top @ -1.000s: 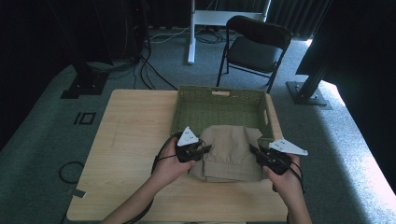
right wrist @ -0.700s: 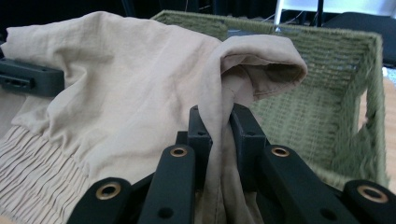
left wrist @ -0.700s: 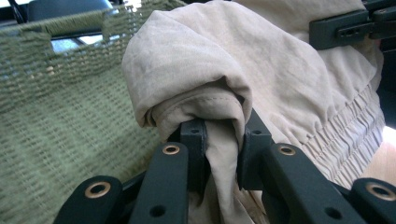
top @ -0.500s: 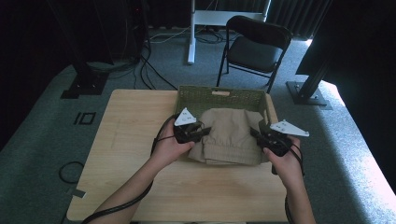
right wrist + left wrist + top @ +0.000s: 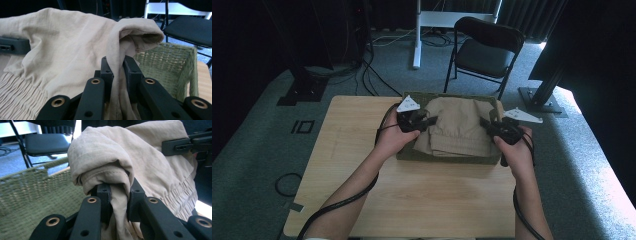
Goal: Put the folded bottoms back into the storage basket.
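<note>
Your left gripper (image 5: 428,121) is clamped on the left edge of the folded beige garment (image 5: 459,125); in the left gripper view its two black jaws pinch a gathered fold of the cloth (image 5: 120,195) between them, and the fabric bulges up and over the jaw tips. Your right gripper (image 5: 486,123) is clamped on the opposite, right edge of the same garment, and in the right gripper view a rolled hem of the cloth (image 5: 117,67) passes straight down between its closed jaws. The garment hangs stretched between the two grippers, held above the green woven basket (image 5: 447,156), which sits at the far edge of the tabletop (image 5: 362,165), right of the middle. From the high view the cloth covers most of the basket's opening, with the near wall of the basket showing below it; whether the lower part of the garment touches the basket floor you cannot tell. A band of elastic gathers runs along the garment's near side, plain in both gripper views. Your left hand (image 5: 394,140) sits just left of the basket's near left corner, and your right hand (image 5: 517,150) is at its near right corner, both forearms lying over the tabletop. A black folding chair (image 5: 484,50) stands on the carpet beyond the table's far edge.
</note>
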